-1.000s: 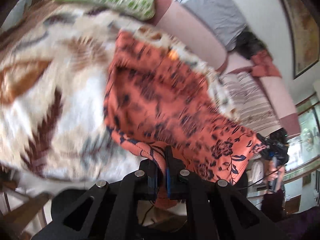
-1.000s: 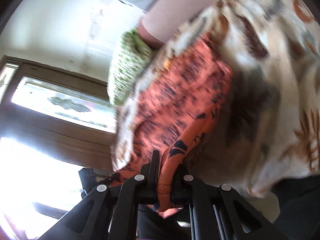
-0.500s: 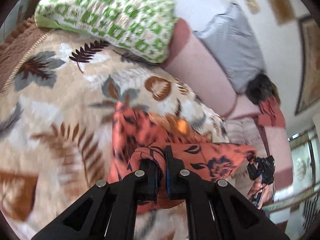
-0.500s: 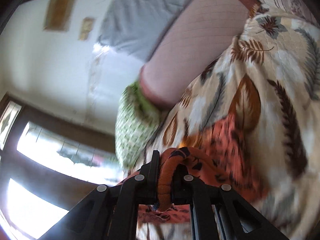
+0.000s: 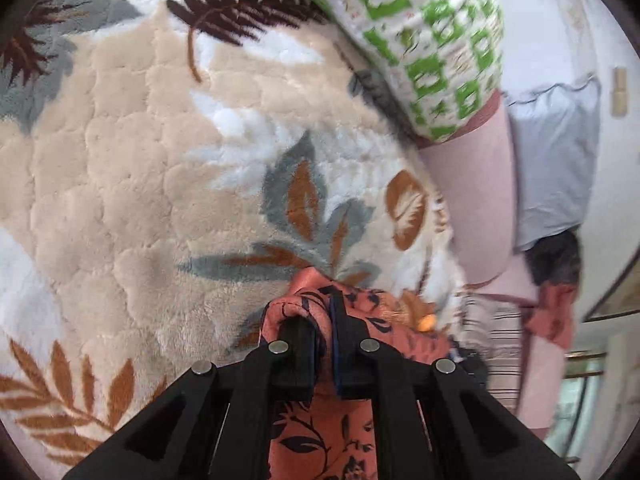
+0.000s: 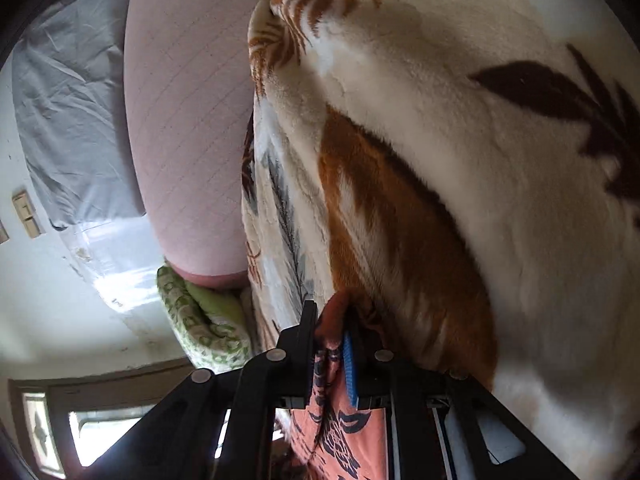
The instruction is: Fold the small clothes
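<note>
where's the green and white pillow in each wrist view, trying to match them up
Left wrist: the green and white pillow fills the top right, lying on the leaf-print blanket, above the pink bolster.
Right wrist: the pillow is low and left of centre, just below the end of the bolster, left of the right gripper.
Shared landmark: the pink bolster, touching the pillow in both views.

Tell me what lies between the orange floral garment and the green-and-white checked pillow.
Only the plush leaf-patterned blanket lies between garment and pillow, in the left wrist view.
</note>
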The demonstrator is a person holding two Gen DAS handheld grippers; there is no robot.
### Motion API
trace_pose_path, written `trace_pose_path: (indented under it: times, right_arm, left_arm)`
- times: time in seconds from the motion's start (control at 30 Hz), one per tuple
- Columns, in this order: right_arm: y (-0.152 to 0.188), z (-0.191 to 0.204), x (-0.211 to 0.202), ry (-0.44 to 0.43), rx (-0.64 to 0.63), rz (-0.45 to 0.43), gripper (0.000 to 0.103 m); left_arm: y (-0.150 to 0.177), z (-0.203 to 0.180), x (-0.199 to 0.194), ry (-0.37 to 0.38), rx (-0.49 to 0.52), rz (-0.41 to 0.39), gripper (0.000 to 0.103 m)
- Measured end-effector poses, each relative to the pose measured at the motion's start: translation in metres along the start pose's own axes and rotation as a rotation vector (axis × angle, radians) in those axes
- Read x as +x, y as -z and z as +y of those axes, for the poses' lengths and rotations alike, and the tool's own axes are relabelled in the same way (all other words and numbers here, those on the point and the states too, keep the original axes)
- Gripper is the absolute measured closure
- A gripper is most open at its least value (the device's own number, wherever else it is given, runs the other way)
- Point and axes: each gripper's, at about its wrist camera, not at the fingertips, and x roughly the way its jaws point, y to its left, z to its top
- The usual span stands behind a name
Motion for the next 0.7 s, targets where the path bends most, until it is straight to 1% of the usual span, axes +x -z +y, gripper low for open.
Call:
trace_pose_path:
  times: [0.03,0.07,0.13,0.17,0.2,0.23,0.27,0.3,0.33,0.37,0.4,0.43,0.47,0.5,0.53,0.6,0.63,0.67,0.7]
  right_arm:
    - [-0.002,0.002,-0.003,-0.028,-0.015,0.001,0.089]
    - [-0.004,0.002,-0.005,-0.053,-0.02,0.002,0.089]
    - [-0.006,0.003,-0.013,-0.097,-0.024,0.013,0.089]
    - [-0.005,0.005,-0.017,-0.1,-0.029,0.013,0.089]
    - [-0.002,0.005,-0.022,-0.087,-0.039,0.007,0.089]
    - [-0.001,0.008,-0.026,-0.084,-0.047,0.004,0.089]
    - [0.001,0.012,-0.032,-0.106,-0.053,0.005,0.089]
    - [0.005,0.014,-0.033,-0.11,-0.061,-0.001,0.089]
    - [0.007,0.019,-0.038,-0.101,-0.076,-0.01,0.089]
    - [0.01,0.023,-0.041,-0.093,-0.089,-0.013,0.089]
    - [0.015,0.029,-0.042,-0.081,-0.098,-0.007,0.086]
    - [0.018,0.033,-0.043,-0.067,-0.106,-0.012,0.081]
    - [0.022,0.039,-0.047,-0.049,-0.122,-0.034,0.057]
    - [0.025,0.043,-0.051,-0.05,-0.142,-0.063,0.016]
    - [0.03,0.048,-0.06,-0.077,-0.153,-0.112,0.007]
    - [0.037,0.055,-0.072,-0.103,-0.163,-0.168,0.006]
    - [0.044,0.063,-0.076,-0.093,-0.189,-0.178,0.006]
    - [0.051,0.071,-0.075,-0.056,-0.231,-0.159,0.006]
    - [0.062,0.079,-0.07,-0.007,-0.284,-0.122,0.007]
  left_arm:
    - [0.0,0.0,-0.004,0.023,-0.002,-0.005,0.096]
    - [0.0,-0.001,-0.008,0.048,-0.003,-0.012,0.093]
    - [0.001,-0.007,-0.02,0.09,-0.005,-0.053,0.077]
    - [0.002,-0.009,-0.032,0.101,-0.007,-0.1,0.055]
    - [0.001,-0.011,-0.042,0.089,-0.014,-0.154,0.032]
    - [0.003,-0.011,-0.053,0.084,-0.019,-0.211,0.028]
    - [0.005,-0.01,-0.064,0.096,-0.022,-0.265,0.027]
    - [0.007,-0.011,-0.074,0.105,-0.025,-0.288,0.027]
    - [0.009,-0.012,-0.082,0.096,-0.027,-0.296,0.027]
    - [0.013,-0.014,-0.086,0.066,-0.019,-0.295,0.027]
    - [0.019,-0.021,-0.091,0.012,0.021,-0.283,0.027]
    - [0.026,-0.03,-0.091,-0.024,0.066,-0.272,0.027]
    - [0.035,-0.037,-0.093,-0.054,0.116,-0.259,0.027]
    - [0.05,-0.046,-0.093,-0.072,0.173,-0.243,0.027]
    - [0.061,-0.05,-0.093,-0.074,0.212,-0.226,0.027]
    - [0.092,-0.061,-0.088,-0.079,0.292,-0.183,0.027]
    - [0.107,-0.065,-0.084,-0.087,0.322,-0.173,0.027]
    - [0.117,-0.064,-0.084,-0.091,0.338,-0.169,0.027]
    - [0.131,-0.065,-0.077,-0.101,0.355,-0.166,0.027]
